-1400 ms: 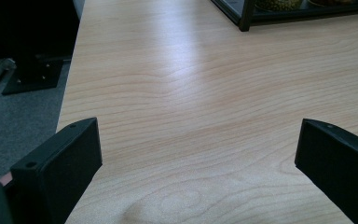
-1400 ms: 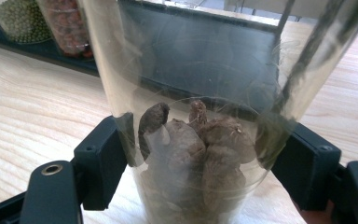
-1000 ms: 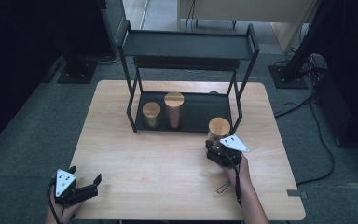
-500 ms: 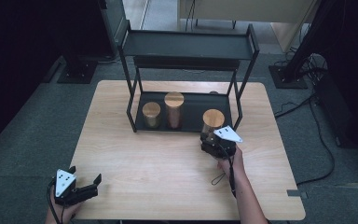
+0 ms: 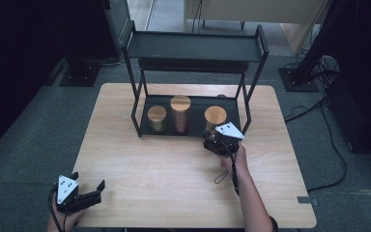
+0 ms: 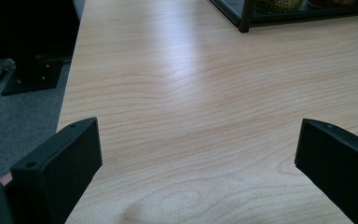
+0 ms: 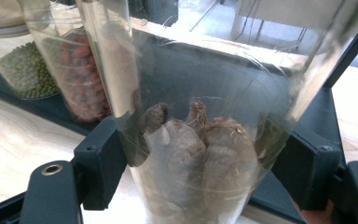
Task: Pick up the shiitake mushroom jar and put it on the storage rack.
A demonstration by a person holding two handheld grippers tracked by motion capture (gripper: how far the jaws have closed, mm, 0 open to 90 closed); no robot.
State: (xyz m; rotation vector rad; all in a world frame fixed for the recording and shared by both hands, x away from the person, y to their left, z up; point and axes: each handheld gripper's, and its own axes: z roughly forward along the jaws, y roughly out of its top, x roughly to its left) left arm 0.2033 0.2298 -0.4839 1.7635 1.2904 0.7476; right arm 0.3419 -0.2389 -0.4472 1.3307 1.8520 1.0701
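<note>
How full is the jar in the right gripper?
Partly full. In the right gripper view the clear jar holds brown lumps only at its bottom; the glass above them is empty. The right gripper clamps it.

No readable text, label, brand or number anywhere.

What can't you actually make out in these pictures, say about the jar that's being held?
- Held jar: right gripper view cuts off its base and lid, so whether it rests on the rack is unclear.
- Its brown lumpy contents: glare on the glass hides what they are.
- Right gripper: in the high view its grey plate covers the jaws.
- Green-bean jar: left gripper view's top edge crops it.
</note>
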